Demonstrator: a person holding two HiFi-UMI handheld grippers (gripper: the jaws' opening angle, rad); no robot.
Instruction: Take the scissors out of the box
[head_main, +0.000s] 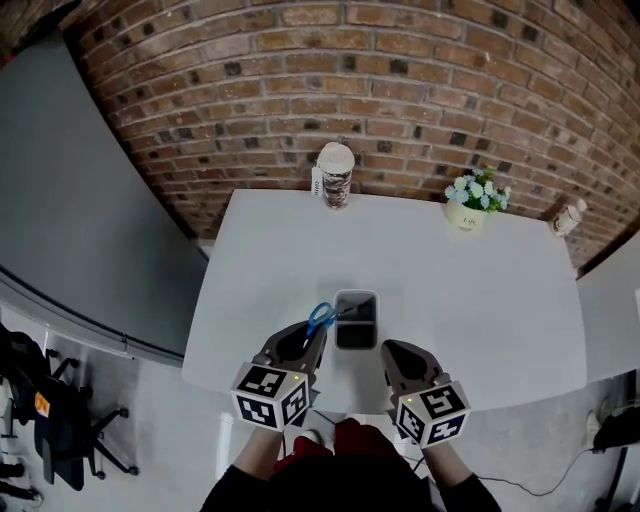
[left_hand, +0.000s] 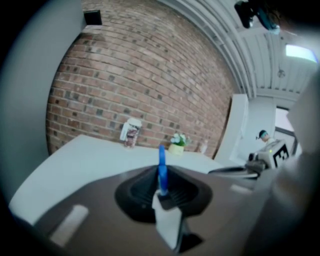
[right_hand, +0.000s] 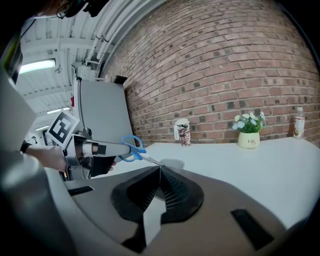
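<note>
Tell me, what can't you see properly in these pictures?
- Inside of the box: head view, too dark to tell whether anything else is in it.
- Blades of the scissors: left gripper view, the edge-on blue handle hides them; head view, too small.
- Print on the cup: too small in every view.
- Box in right gripper view: mostly behind the right gripper and its shut jaws.

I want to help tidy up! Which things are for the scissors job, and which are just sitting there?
For the job:
- scissors, gripped by the left gripper
- box
- right gripper, shut and empty

Just lying about, at the table's far edge:
- cup
- flower pot
- bottle
</note>
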